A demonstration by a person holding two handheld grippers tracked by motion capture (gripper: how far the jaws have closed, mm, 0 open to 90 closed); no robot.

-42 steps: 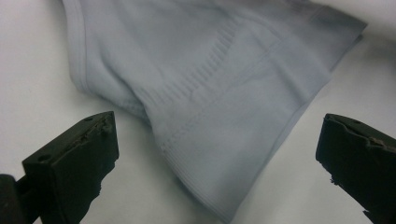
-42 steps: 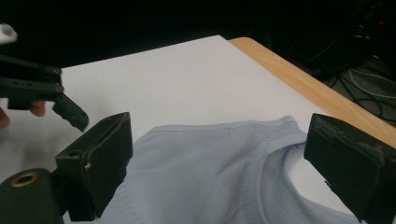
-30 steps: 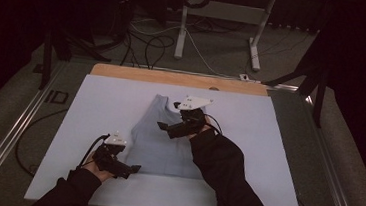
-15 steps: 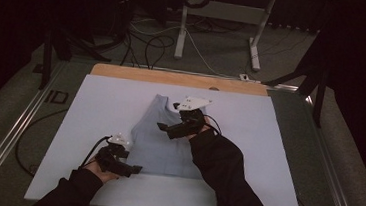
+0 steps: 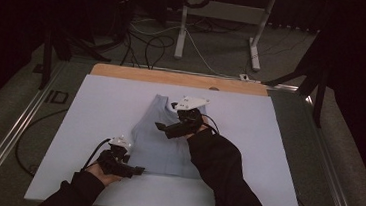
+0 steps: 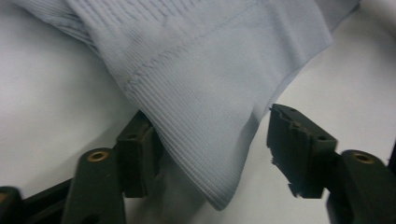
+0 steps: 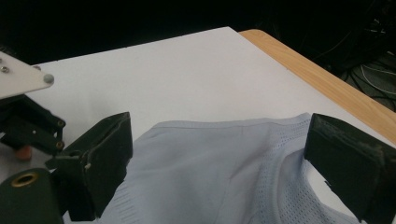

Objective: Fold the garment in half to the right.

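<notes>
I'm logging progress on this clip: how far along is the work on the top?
Done: the top lies spread flat on the white board, with no fold showing. In hand: the left tongs stand open around its hem corner, not yet shut; the right tongs hover open over the upper part, near a strap. Left: probably shutting on the fabric and then moving or folding it, none of which has begun.

The right sleeve [image 5: 225, 172] hides the pale top's [image 5: 160, 141] near right corner
</notes>
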